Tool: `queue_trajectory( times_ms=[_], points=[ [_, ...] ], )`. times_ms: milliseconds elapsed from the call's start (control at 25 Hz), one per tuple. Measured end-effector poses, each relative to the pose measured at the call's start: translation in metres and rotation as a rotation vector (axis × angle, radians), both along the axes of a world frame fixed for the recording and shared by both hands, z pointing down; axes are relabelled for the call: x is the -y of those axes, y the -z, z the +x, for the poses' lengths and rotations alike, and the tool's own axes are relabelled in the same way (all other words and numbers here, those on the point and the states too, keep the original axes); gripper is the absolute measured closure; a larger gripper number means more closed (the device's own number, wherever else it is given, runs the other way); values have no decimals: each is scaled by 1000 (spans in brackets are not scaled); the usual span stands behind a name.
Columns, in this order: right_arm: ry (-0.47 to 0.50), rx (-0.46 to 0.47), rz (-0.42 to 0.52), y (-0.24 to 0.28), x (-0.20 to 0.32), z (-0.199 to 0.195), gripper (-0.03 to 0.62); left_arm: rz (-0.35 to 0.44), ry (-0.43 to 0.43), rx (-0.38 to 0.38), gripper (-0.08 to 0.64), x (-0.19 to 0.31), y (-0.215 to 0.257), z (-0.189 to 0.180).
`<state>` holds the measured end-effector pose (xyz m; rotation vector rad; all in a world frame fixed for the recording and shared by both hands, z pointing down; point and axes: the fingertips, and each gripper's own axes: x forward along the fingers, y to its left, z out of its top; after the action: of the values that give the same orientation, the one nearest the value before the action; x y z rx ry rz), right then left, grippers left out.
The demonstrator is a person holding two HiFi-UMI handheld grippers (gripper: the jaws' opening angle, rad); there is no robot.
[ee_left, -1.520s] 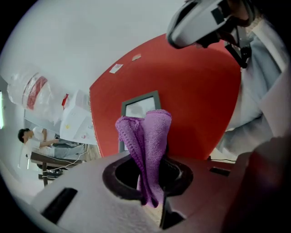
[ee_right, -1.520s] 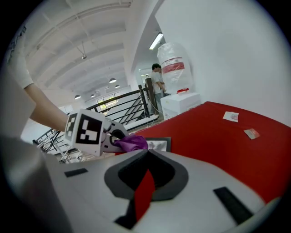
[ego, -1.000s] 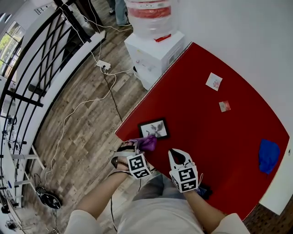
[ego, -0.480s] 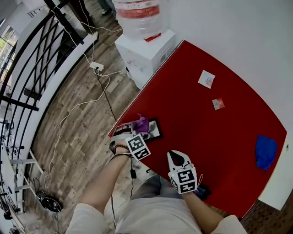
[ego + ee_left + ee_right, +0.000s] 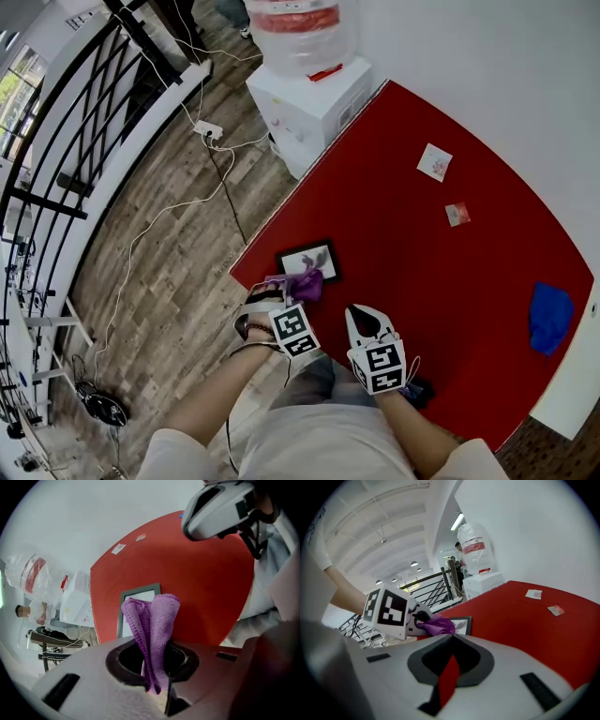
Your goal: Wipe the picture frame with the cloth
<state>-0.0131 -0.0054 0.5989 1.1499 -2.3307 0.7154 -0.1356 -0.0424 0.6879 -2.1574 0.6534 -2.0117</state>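
A small black-edged picture frame (image 5: 308,260) lies flat near the red table's (image 5: 431,272) near-left edge. My left gripper (image 5: 284,287) is shut on a bunched purple cloth (image 5: 306,284), which sits at the frame's near edge. In the left gripper view the cloth (image 5: 152,618) stands up between the jaws, with the frame (image 5: 137,596) just beyond it. My right gripper (image 5: 367,321) hovers over the table's near edge to the right of the frame, shut with nothing in it. In the right gripper view the left gripper (image 5: 423,620) and cloth (image 5: 437,625) show ahead.
A blue cloth (image 5: 549,317) lies at the table's right side. Two small cards (image 5: 437,163) (image 5: 458,214) lie farther back. A water dispenser (image 5: 305,89) stands off the table's far left corner, with cables (image 5: 169,211) on the wooden floor and a railing (image 5: 66,141) at left.
Half a second ago the left gripper held the cloth on the frame; it has drawn back to the frame's near edge. The right gripper has stayed put.
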Motion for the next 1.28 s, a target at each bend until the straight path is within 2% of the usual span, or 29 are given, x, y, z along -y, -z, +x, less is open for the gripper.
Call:
queue_trajectory(
  times_ms=[160, 280, 400, 560, 760, 1040, 1280],
  points=[
    [14, 4, -4, 0, -3, -6, 588, -12, -31, -8, 499, -27, 4, 4],
    [19, 4, -5, 0, -5, -8, 588, -11, -34, -9, 499, -28, 5, 3],
    [17, 5, -5, -1, -4, -5, 588, 23, 7, -21, 500, -4, 13, -1],
    [-2, 3, -11, -2, -5, 3, 588, 79, 82, -15, 499, 51, 23, -8],
    [-20, 2, -16, -3, -6, 11, 588, 76, 71, 34, 499, 82, 8, 0],
    [-50, -9, -27, -9, -3, 29, 588, 43, 46, 38, 499, 70, -2, 11],
    [-27, -2, -26, -11, -2, 20, 588, -16, -2, 29, 499, 21, -1, 23]
  ],
)
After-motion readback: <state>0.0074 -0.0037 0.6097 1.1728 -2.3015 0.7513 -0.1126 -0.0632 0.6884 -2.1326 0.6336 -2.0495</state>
